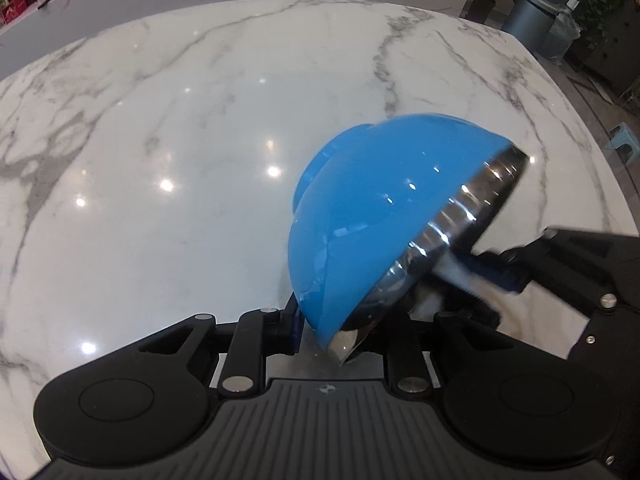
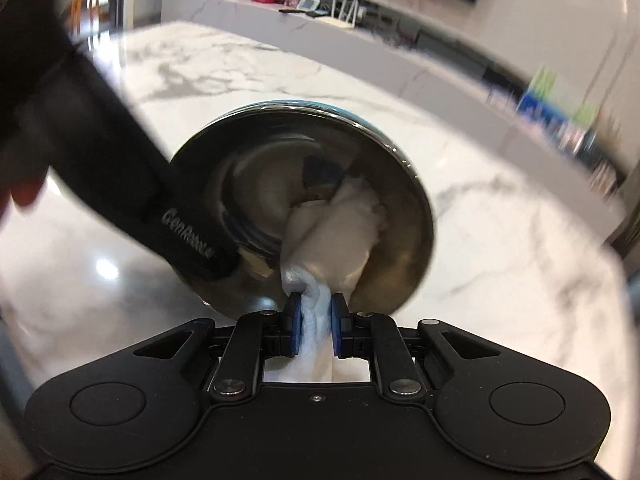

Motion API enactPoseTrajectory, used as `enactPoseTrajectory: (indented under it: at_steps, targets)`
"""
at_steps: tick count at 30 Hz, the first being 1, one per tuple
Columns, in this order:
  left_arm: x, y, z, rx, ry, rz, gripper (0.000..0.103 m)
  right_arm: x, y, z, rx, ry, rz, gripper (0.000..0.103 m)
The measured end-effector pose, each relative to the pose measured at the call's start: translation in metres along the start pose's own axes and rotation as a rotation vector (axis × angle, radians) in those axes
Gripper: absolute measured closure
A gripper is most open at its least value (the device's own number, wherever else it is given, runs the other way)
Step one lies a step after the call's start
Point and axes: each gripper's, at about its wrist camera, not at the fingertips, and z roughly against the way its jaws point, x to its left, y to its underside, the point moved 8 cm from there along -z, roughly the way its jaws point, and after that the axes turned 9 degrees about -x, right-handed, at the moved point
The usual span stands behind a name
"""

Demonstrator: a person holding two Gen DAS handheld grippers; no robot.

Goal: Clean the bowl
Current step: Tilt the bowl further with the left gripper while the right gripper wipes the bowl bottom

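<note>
So right at my right gripper [image 2: 314,330] the pads are pinched tight on a wad of white cloth [image 2: 340,224], and the bunched end of it is pushed into the steel inside of the bowl [image 2: 224,168], down toward the bottom. The bowl's mouth is tipped to face that gripper, which makes it easy to get in there.

My left gripper [image 1: 340,320] has the bowl by its near rim, one finger on the blue outside and the other inside, clamped on the wall. It's holding the thing up on edge over the marble table [image 1: 160,140], roughly toward the table's right side in the left wrist view. I can't tell if the far rim touches the top or hangs just above it.

Progress-wise, I'd say I'm mid-wipe. The inside looks shiny and I don't see obvious gunk, but the right view is blurry and the cloth hides a good patch, so can't call it clean. Still left by my guess: finish the rest of the inside and set the bowl down.
</note>
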Motion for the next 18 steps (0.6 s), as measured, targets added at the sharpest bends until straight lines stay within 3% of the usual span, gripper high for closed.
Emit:
enactPoseTrajectory:
  at_steps: [2,4,8,18]
  targets:
    - [0.000,-0.001,0.001,-0.003,-0.012,-0.012,0.084,0.008,-0.001,0.000,-0.011,0.054,0.121,0.091]
    - [0.001,-0.001,0.002,-0.013,-0.009,-0.006,0.084,0.011,0.001,0.000,-0.011,0.061,0.145,0.091]
    - [0.003,-0.002,0.002,-0.036,0.016,0.033,0.078,0.003,-0.001,-0.006,0.005,-0.004,0.009,0.090]
    - [-0.002,0.000,-0.012,-0.029,0.061,0.078,0.079,-0.018,0.003,-0.012,0.021,-0.211,-0.396,0.090]
